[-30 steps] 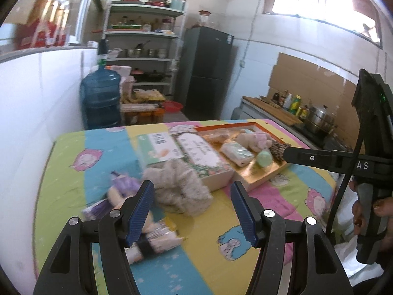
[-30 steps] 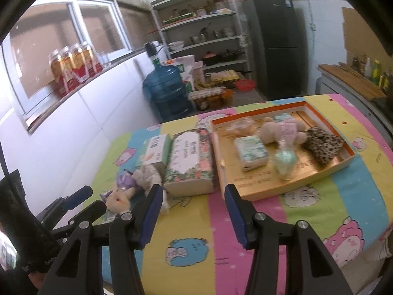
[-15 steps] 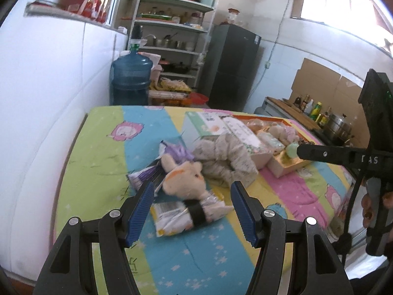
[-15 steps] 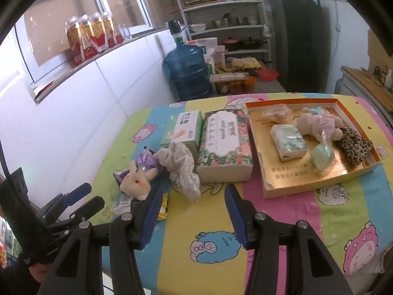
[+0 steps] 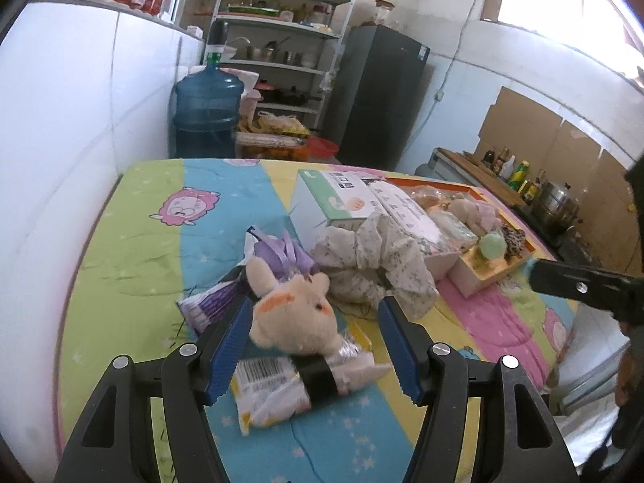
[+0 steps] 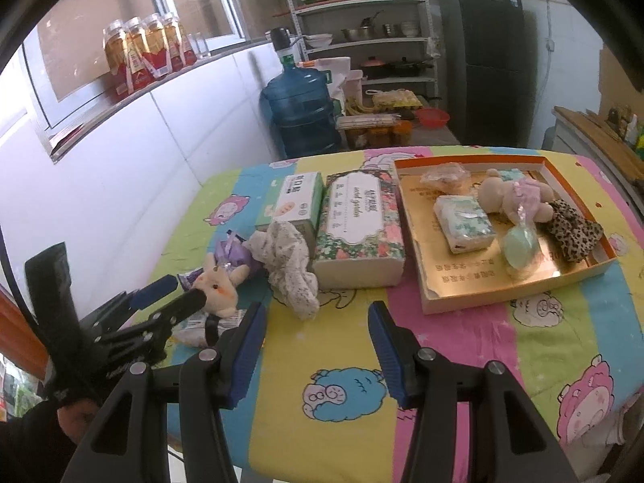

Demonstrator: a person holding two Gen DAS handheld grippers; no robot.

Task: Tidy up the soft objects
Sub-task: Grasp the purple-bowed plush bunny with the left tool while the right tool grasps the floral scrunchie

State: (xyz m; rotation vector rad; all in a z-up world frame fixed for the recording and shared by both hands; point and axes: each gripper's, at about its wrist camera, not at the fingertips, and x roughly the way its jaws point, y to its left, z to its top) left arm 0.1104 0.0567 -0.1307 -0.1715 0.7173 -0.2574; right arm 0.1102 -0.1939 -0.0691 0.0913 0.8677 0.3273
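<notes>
Currently: L tongs (image 5: 312, 338) apart, straddling plush bunny (image 5: 296, 318) for pickup; R tongs (image 6: 318, 348) apart, idle; tray (image 6: 483, 302) at 2 o'clock, probably its dest.

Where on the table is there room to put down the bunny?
Bare cloth lies in front of the floral tissue box and the orange tray. The tray's near left corner is bare too. It is crowded around the bunny and crumpled cloth.
</notes>
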